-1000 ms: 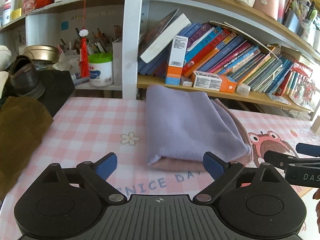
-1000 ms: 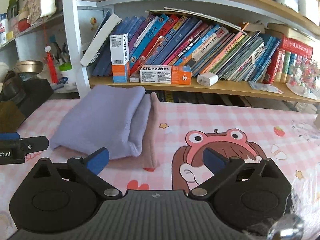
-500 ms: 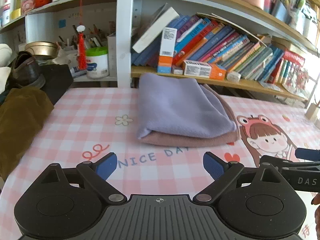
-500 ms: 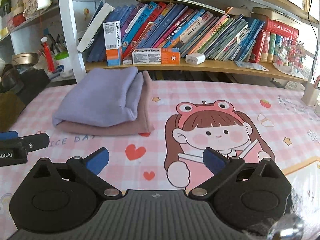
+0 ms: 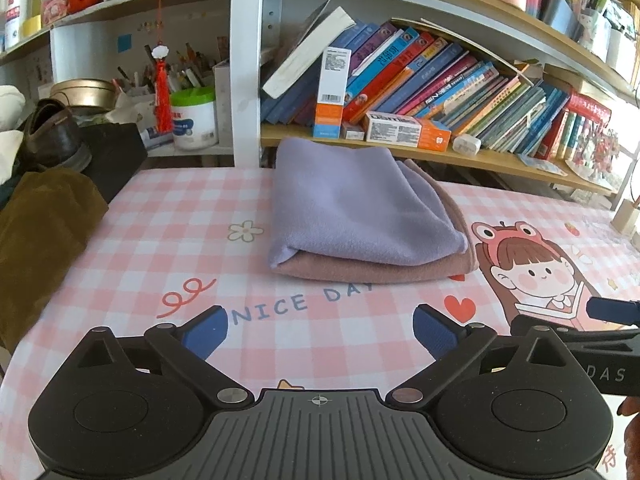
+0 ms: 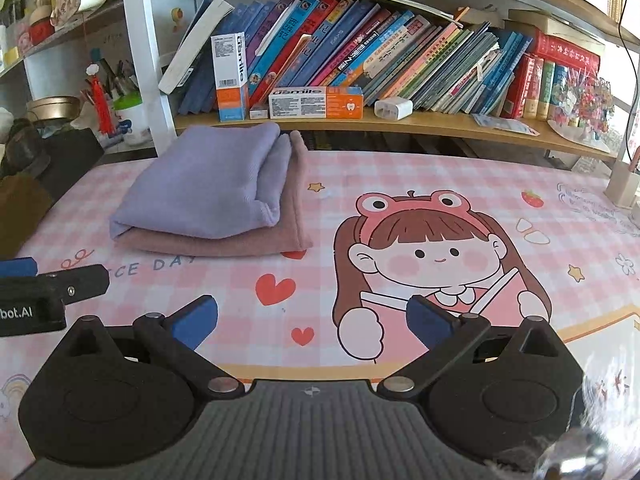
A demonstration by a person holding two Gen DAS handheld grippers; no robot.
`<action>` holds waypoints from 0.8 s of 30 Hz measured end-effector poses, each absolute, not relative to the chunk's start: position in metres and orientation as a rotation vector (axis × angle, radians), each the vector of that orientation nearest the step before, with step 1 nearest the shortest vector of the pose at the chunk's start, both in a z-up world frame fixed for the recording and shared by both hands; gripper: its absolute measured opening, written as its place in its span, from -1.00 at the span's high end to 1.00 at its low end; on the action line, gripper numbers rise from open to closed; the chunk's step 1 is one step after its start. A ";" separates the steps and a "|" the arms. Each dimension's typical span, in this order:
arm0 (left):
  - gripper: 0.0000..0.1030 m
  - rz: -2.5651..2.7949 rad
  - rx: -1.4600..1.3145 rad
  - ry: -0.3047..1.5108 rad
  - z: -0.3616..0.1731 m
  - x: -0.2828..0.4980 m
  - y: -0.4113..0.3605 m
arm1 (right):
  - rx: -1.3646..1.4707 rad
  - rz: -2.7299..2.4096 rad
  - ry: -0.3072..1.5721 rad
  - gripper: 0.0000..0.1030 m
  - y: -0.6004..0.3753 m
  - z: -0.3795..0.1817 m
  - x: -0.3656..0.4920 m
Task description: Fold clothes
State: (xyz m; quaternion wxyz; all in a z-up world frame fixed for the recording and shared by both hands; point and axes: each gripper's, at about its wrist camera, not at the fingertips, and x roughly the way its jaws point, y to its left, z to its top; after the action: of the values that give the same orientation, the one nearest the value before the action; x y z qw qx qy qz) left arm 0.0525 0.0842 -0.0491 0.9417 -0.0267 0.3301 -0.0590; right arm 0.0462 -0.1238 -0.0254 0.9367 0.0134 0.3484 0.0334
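Observation:
A folded lilac garment [image 5: 352, 204] lies on top of a folded dusty-pink garment [image 5: 376, 270] at the back of the table, near the bookshelf. The stack also shows in the right wrist view, lilac [image 6: 208, 192] over pink [image 6: 224, 246]. My left gripper [image 5: 320, 334] is open and empty, well in front of the stack above the pink checked tablecloth [image 5: 168, 232]. My right gripper [image 6: 312, 324] is open and empty, to the right of the stack over the cartoon girl print [image 6: 432, 252]. Each gripper's side shows at the edge of the other's view.
A brown cloth [image 5: 40, 232] hangs over the table's left edge, with a black box [image 5: 112, 160] and a shoe [image 5: 52, 136] behind it. A low shelf of books [image 5: 440, 92] and boxes runs along the table's back. A white holder [image 6: 624, 184] stands at far right.
Both grippers have drawn back from the folded stack toward the table's front. The stack looks smaller and farther away and has not moved. Both grippers stay open.

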 end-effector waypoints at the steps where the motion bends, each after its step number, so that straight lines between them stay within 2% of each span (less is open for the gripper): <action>1: -0.96 -0.120 -0.057 0.675 -0.049 0.053 0.085 | 0.026 0.069 0.713 -0.97 -0.124 -0.025 0.046; 24: -0.99 -0.120 -0.056 0.693 -0.053 0.055 0.084 | 0.019 0.080 0.731 -0.98 -0.118 -0.029 0.049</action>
State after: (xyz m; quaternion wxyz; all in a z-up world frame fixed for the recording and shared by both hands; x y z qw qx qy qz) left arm 0.0550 0.0841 -0.0526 0.9384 -0.0276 0.3393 -0.0587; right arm 0.0487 -0.1184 -0.0290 0.9331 0.0093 0.3574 0.0392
